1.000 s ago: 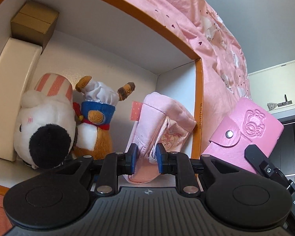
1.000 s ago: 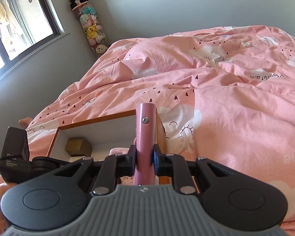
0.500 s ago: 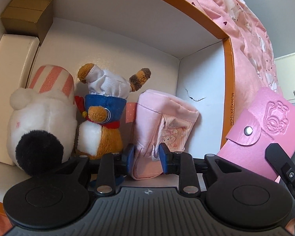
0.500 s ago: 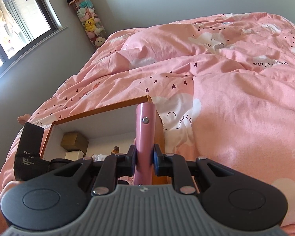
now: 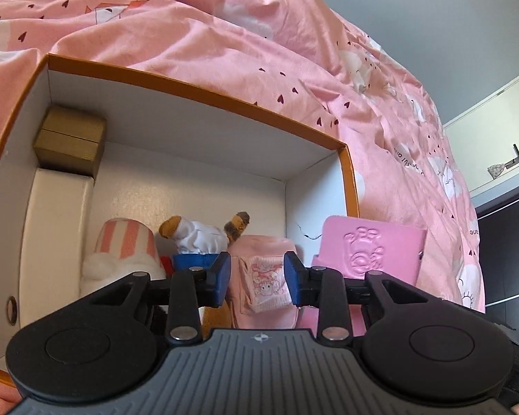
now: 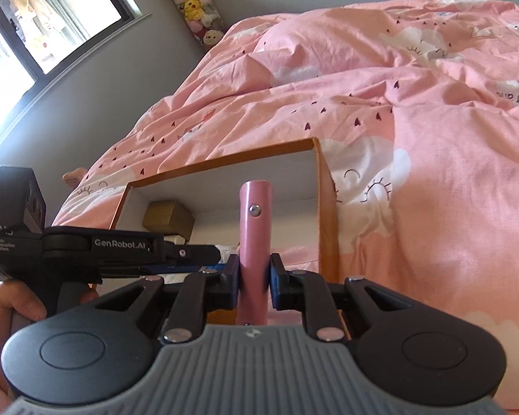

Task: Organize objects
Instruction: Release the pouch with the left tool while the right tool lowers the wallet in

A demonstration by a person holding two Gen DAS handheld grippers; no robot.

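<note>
right gripper: fingers clamped on the pink wallet, held upright at the right wall of the orange box. left gripper: fingers apart, flanking the pink pouch inside the box, beside the plush toys.

An orange-rimmed box with white inner walls is seen on a pink bedspread. The left tool is held wide open above a pink pouch standing in the box. Beside the pouch, a fox plush and a striped white plush are packed. A gold box and a cream case are set along the left wall. A pink wallet is seen upright at the box's right edge.
</note>
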